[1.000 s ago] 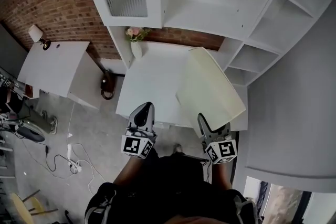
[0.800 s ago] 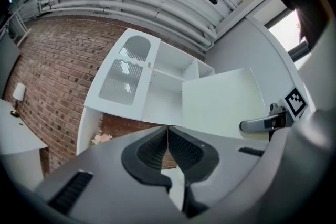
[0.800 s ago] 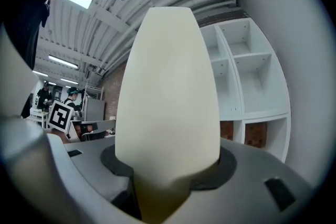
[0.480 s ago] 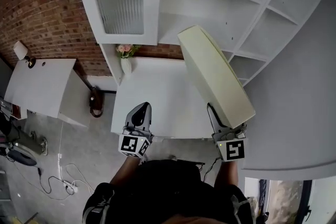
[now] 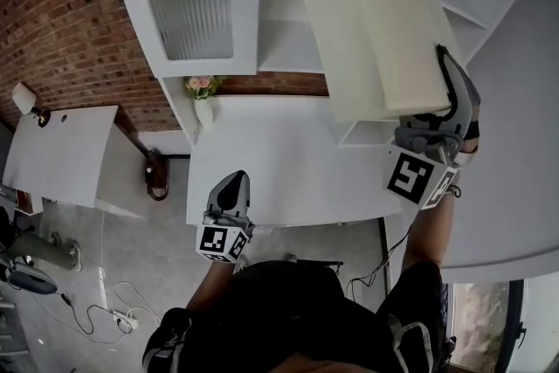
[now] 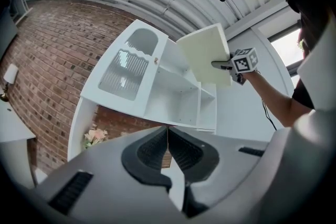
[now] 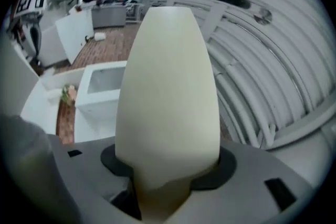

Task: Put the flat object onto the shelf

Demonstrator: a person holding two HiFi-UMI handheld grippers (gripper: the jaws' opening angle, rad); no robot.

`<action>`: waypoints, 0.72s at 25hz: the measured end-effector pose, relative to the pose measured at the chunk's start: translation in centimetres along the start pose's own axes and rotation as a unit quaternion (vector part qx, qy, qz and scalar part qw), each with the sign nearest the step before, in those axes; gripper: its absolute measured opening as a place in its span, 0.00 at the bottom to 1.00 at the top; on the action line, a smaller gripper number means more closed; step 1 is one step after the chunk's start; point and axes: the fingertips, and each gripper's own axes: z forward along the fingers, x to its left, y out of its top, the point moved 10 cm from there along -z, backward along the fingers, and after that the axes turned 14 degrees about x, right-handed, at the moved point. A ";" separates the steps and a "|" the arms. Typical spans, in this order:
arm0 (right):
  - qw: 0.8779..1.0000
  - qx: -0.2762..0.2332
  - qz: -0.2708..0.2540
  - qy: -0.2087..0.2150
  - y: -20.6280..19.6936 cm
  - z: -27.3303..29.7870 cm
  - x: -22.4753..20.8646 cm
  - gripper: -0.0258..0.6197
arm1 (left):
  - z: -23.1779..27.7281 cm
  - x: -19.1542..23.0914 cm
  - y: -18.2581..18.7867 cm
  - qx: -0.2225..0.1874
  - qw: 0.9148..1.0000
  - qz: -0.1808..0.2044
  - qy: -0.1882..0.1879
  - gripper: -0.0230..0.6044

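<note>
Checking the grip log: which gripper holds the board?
The right gripper, jaws clamped on the cream board, up by the shelf. The left gripper is shut and empty, low over the desk.

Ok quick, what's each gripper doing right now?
Left gripper: shut, empty.
Right gripper: shut on the flat cream rectangular board.

Head view: the flat board [image 5: 367, 22] runs off the top edge and covers the middle compartments of the shelf unit [image 5: 288, 48]. You see only one jaw of the right gripper [image 5: 447, 74] beside it. Right gripper view: the board fills the centre, hiding the gap between the jaws and whatever stands behind it.
</note>
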 end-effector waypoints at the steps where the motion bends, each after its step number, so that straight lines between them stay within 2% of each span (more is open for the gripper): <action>1: 0.998 0.009 -0.053 -0.017 0.9 1.3 -0.1 0.46 | 0.1 0.1 0.1 -0.002 1.000 0.001 -0.001 0.06; 3: 0.992 0.030 -0.118 -0.027 2.3 3.8 0.2 0.46 | 0.0 0.0 0.3 -0.004 1.000 0.001 -0.001 0.06; 6: 0.986 0.060 -0.158 -0.004 3.3 7.6 0.9 0.46 | -0.2 0.0 0.3 -0.007 1.000 -0.002 0.001 0.06; 13: 0.968 0.099 -0.218 0.074 3.6 15.8 3.1 0.47 | -0.3 0.5 0.2 -0.008 1.000 -0.008 0.009 0.06; 18: 0.957 0.129 -0.220 0.136 4.1 19.9 3.8 0.50 | 0.1 0.8 -0.3 0.001 1.000 -0.011 0.012 0.06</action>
